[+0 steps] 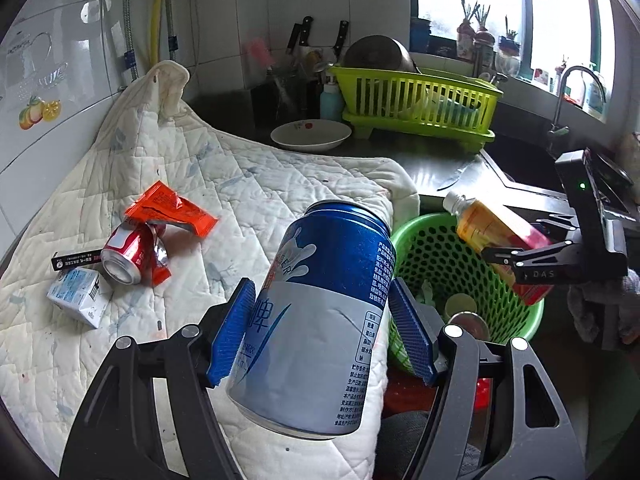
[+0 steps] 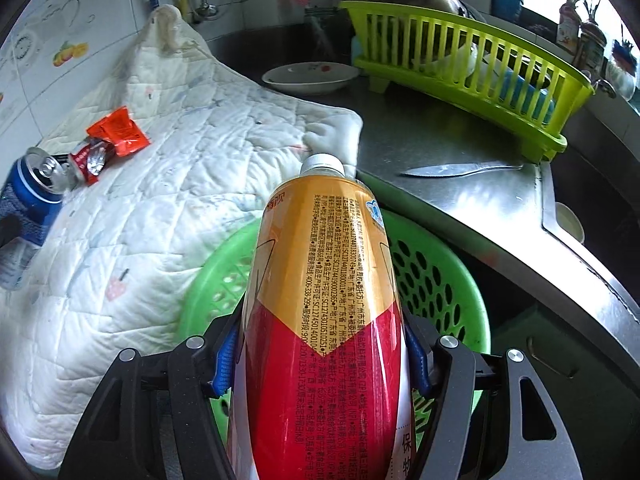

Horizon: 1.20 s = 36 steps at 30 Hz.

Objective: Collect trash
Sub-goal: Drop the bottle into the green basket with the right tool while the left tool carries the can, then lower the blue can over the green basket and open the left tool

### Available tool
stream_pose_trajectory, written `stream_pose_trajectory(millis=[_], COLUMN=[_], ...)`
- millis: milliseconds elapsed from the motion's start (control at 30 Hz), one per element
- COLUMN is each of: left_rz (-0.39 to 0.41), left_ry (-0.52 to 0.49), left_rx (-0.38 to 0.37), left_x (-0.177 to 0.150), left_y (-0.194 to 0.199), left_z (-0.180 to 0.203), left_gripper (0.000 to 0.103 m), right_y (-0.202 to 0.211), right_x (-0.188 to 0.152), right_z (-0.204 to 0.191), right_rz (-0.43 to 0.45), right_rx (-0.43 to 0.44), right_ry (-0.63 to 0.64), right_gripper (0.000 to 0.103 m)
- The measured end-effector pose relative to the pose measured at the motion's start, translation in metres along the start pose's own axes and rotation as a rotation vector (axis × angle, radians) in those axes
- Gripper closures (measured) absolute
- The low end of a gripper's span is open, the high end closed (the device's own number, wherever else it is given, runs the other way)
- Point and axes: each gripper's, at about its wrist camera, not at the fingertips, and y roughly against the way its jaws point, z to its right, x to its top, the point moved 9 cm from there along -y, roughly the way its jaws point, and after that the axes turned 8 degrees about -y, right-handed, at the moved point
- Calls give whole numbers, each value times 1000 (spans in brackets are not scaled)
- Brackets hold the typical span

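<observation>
My left gripper [image 1: 320, 292] is shut on a blue and silver can [image 1: 320, 320], held tilted above the white quilted cloth [image 1: 240, 184]; the can also shows at the left edge of the right wrist view [image 2: 28, 200]. My right gripper [image 2: 320, 332] has an orange and red bottle [image 2: 320, 260] between its blue pads, which lie against its sides, right over the round green basket [image 2: 440, 276]. In the left wrist view, the bottle [image 1: 488, 228] slants above the basket [image 1: 432, 248]. On the cloth lie a crushed red can [image 1: 128, 256], an orange wrapper [image 1: 172, 208] and a white carton [image 1: 80, 296].
A lime dish rack [image 1: 420, 100] and a white plate [image 1: 310, 134] stand at the back of the steel counter. A knife [image 2: 460, 169] lies near the sink edge, with a faucet [image 1: 568, 92] beyond. Some items lie at the bottom of the basket.
</observation>
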Motion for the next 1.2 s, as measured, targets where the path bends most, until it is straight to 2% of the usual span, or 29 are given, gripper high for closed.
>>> stream_pose_trajectory(millis=[33,67,333,567,900,1200], left_rz=[0,0,-1,-3,-31,-57], left_ry=[-1,-2,-12,-39,-64,-91], left_rx=[-5,-10,-55,-90,-140,-178], left_x=[0,1,4,8,8,12], left_y=[0,-1,-8,-13,-31,-50], left_z=[2,5,32,57,87,116], left_gripper=[36,36,36,36,36,36], right_y=[2,4,36,61,73,83], right_x=[1,2,-2,-16,-35,-41], right_z=[1,2,8,12,31,43], right_rz=[16,31,89,132,130,144], right_rx=[-3,-7,-9,7,14,-3], right_ry=[-2,-2,-4,-36,-104,-113], right_gripper=[25,23,23,18,17,15])
